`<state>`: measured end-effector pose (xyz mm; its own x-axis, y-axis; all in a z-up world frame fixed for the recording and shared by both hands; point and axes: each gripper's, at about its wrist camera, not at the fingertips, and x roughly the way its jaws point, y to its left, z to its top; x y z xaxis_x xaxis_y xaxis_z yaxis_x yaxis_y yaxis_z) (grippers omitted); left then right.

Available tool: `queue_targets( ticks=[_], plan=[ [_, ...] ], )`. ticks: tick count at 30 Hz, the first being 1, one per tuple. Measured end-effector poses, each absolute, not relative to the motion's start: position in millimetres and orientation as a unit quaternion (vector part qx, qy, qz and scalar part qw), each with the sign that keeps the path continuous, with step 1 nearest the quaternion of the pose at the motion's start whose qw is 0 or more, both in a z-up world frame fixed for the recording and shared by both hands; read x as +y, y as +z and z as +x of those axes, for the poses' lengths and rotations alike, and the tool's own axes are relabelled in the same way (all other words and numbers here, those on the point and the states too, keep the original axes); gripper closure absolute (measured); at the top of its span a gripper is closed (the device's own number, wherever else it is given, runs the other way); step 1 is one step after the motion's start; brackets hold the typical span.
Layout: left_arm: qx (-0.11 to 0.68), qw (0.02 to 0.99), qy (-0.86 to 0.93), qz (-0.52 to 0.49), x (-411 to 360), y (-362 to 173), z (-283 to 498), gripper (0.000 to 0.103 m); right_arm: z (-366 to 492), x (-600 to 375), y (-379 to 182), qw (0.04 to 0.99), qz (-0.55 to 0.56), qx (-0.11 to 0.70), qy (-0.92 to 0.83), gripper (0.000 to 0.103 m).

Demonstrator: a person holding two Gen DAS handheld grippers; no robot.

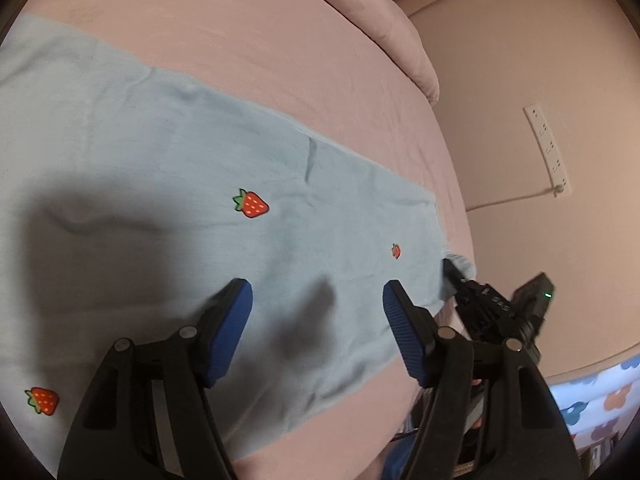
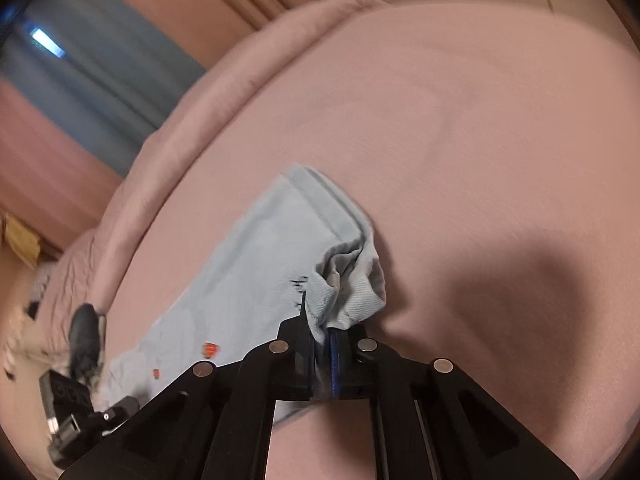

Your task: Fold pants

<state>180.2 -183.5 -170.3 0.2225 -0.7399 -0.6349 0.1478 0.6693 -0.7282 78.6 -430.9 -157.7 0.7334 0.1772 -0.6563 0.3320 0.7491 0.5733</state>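
Note:
Light blue pants (image 1: 168, 168) with red strawberry patches lie flat on the pink bed (image 1: 260, 40). My left gripper (image 1: 318, 300) is open, blue pads apart, hovering just above the leg's near side. My right gripper (image 2: 322, 344) is shut on the hem end of the pants (image 2: 352, 280), bunching and lifting that cuff off the bed. In the left wrist view the right gripper (image 1: 450, 270) shows at the far end of the leg, pinching the hem corner.
A folded pink duvet (image 1: 380, 8) lies along the bed's far edge. A white power strip (image 1: 546, 148) with a cord hangs on the wall past the bed. Blue curtains (image 2: 92, 80) show at the left. The left gripper's body (image 2: 76, 412) shows at the lower left.

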Motion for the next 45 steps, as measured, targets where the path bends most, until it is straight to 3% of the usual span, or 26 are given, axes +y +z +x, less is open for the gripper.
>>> queue_targets(
  ticks=[5, 7, 17, 18, 20, 21, 22, 25, 31, 33, 35, 38, 40, 45],
  plan=[
    [0.52, 0.725, -0.309, -0.331, -157.9, -157.3, 175.3, 0.033, 79.6, -375.6, -97.1, 0.919, 0.231, 0.319, 0.008, 0.096],
    [0.504, 0.711, -0.325, -0.368, -146.2, -149.5, 173.8, 0.026, 80.3, -346.7, -85.6, 0.929, 0.185, 0.319, 0.041, 0.096],
    [0.488, 0.647, -0.352, -0.468, -118.3, -164.3, 186.1, 0.023, 74.1, -169.0, -102.7, 0.922, -0.013, 0.331, 0.2, 0.096],
    [0.49, 0.645, -0.342, -0.476, -108.7, -166.0, 187.9, 0.024, 74.7, -155.6, -105.7, 0.92, -0.031, 0.333, 0.204, 0.096],
    [0.49, 0.653, -0.323, -0.48, -94.6, -171.2, 187.8, 0.042, 74.6, -131.8, -111.2, 0.917, -0.068, 0.334, 0.208, 0.096],
    [0.489, 0.659, -0.317, -0.475, -88.1, -171.8, 189.1, 0.061, 73.7, -123.5, -111.8, 0.916, -0.08, 0.331, 0.21, 0.096],
    [0.488, 0.665, -0.313, -0.471, -80.4, -171.4, 188.5, 0.071, 72.0, -116.1, -111.2, 0.917, -0.092, 0.326, 0.212, 0.096],
    [0.465, 0.69, -0.306, -0.461, -58.3, -158.9, 185.0, 0.074, 63.6, -98.4, -106.1, 0.918, -0.129, 0.305, 0.219, 0.096],
    [0.458, 0.737, -0.275, -0.414, -36.3, -151.6, 181.1, 0.077, 61.2, -66.1, -106.8, 0.912, -0.154, 0.288, 0.247, 0.096],
    [0.48, 0.748, -0.236, -0.393, -38.7, -163.8, 183.4, 0.077, 66.5, -57.4, -118.6, 0.899, -0.161, 0.313, 0.26, 0.088],
    [0.486, 0.758, -0.21, -0.38, -26.4, -171.2, 179.1, 0.077, 70.1, -56.6, -133.6, 0.882, -0.152, 0.349, 0.278, 0.068],
    [0.484, 0.77, -0.203, -0.364, -15.1, -162.8, 173.8, 0.07, 64.8, -70.4, -136.0, 0.868, -0.123, 0.371, 0.306, 0.066],
    [0.479, 0.786, -0.202, -0.335, -13.5, -147.9, 163.9, 0.06, 61.3, -93.4, -123.4, 0.865, -0.1, 0.373, 0.319, 0.066],
    [0.452, 0.825, -0.228, -0.25, -36.4, -119.0, 151.5, 0.059, 85.5, -178.0, -87.9, 0.879, 0.015, 0.373, 0.296, 0.066]
  ],
)
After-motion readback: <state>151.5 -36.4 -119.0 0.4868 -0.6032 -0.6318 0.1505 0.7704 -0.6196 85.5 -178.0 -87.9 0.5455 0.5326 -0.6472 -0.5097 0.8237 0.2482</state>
